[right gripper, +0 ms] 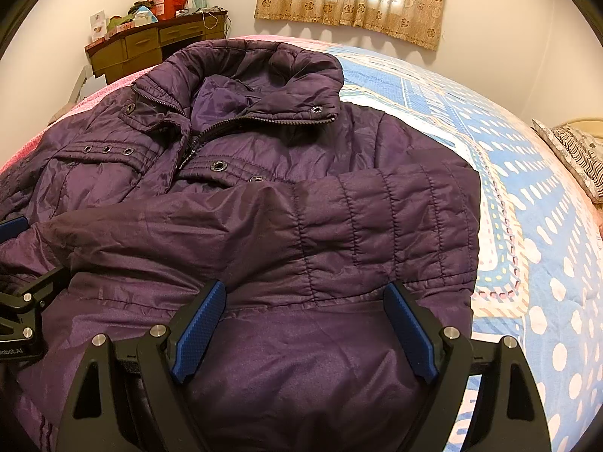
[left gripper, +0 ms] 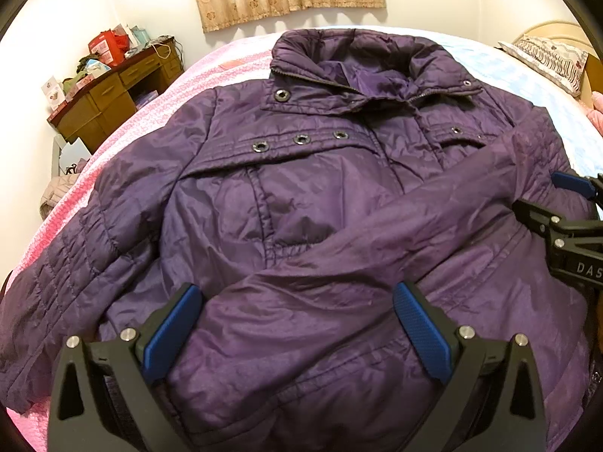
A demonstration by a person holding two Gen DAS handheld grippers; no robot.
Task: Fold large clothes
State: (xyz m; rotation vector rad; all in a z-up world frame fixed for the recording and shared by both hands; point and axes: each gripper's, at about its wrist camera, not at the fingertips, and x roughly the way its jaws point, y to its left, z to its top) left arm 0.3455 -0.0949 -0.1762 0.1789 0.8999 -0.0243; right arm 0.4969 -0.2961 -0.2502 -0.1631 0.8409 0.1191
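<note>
Both hand-held grippers, left (left gripper: 297, 324) and right (right gripper: 305, 324), spread wide over jacket (left gripper: 301, 196), sleeve (right gripper: 264, 222) folded across ahead, bed (right gripper: 527, 207) beneath, cluttered table (left gripper: 113, 94) far beyond

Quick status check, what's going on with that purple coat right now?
Both jaws open, left gripper and right gripper gripping nothing. Purple jacket face-up on bed; one sleeve folded across. Nothing blocking.

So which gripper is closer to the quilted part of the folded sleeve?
Right. The right gripper hangs open just below the quilted section, at the jacket's right side. The left gripper, also open, sits over the sleeve's smooth cuff end, farther away.
</note>
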